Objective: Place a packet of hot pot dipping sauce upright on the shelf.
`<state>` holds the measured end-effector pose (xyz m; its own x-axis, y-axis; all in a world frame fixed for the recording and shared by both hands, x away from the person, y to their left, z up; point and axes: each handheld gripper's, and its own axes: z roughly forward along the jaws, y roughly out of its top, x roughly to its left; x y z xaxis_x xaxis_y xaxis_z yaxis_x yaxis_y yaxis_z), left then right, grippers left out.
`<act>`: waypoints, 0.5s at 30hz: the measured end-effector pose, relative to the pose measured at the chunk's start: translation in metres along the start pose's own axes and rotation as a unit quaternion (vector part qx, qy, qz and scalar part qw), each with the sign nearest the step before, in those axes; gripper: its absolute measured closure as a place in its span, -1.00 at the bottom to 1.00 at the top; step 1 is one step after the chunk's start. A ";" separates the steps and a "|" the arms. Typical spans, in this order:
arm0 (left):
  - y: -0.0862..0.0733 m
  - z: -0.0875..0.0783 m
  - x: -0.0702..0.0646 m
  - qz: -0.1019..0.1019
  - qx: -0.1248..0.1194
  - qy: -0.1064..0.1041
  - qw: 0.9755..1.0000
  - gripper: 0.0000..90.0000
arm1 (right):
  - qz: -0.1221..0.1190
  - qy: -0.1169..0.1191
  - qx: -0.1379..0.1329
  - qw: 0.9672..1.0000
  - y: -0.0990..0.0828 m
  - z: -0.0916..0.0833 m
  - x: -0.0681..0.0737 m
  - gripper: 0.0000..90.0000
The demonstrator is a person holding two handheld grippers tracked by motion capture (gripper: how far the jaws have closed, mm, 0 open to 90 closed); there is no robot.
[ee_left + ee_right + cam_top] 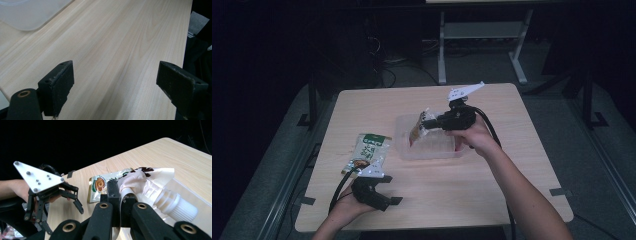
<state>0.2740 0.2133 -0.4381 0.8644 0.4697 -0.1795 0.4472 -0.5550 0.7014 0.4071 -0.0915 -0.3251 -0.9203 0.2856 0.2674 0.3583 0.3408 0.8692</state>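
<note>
From the high view, the right tongs (426,121) pinched a spouted pouch (417,128) over a clear plastic tray (428,150); a green packet (368,151) lay at the left tongs' (388,191) twelve o'clock. In the left gripper view, those tongs (115,85) stood spread over the pale wooden bench (120,42). In the right gripper view, the pouch's white cap (177,207) pointed toward four o'clock, the room behind dark.

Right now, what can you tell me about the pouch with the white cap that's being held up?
The spouted pouch looks like soft, glossy plastic film, cream with dark brown print, crumpled near its top. A ribbed white screw cap sticks out at one end. The right gripper is shut on its edge, holding it tilted over the clear plastic tray.
</note>
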 end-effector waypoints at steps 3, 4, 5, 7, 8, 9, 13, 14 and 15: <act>0.000 0.000 0.000 0.001 0.000 0.000 1.000 -0.68 | -0.003 0.000 0.003 1.000 0.005 0.009 -0.002 0.99; 0.000 0.000 0.000 0.001 0.000 0.000 1.000 -0.69 | -0.004 0.000 0.003 1.000 0.006 0.012 -0.003 0.99; 0.000 0.000 0.000 0.001 -0.001 0.000 1.000 -0.69 | -0.005 0.001 0.005 1.000 0.008 0.015 -0.003 0.99; 0.001 -0.001 0.000 0.001 -0.003 -0.001 1.000 -0.68 | -0.006 0.002 0.007 1.000 0.010 0.022 -0.005 0.99; 0.001 -0.001 0.001 0.004 -0.004 0.000 1.000 -0.68 | -0.004 0.004 0.004 1.000 0.011 0.024 -0.005 0.99; 0.001 -0.001 0.001 0.004 -0.004 0.000 1.000 -0.68 | -0.003 0.005 0.004 1.000 0.011 0.027 -0.006 0.99; 0.001 0.000 0.001 0.004 -0.004 -0.001 1.000 -0.68 | -0.002 0.008 0.008 1.000 0.013 0.037 -0.009 0.99; 0.001 0.000 0.001 0.004 -0.003 -0.002 1.000 -0.68 | -0.002 0.007 0.010 1.000 0.013 0.039 -0.009 0.99; 0.001 0.000 0.001 0.004 -0.004 -0.002 1.000 -0.68 | -0.001 0.007 0.013 1.000 0.014 0.041 -0.010 0.99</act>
<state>0.2755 0.2131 -0.4372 0.8687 0.4626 -0.1771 0.4388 -0.5529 0.7084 0.4274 -0.0526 -0.3332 -0.9230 0.2726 0.2716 0.3604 0.3650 0.8584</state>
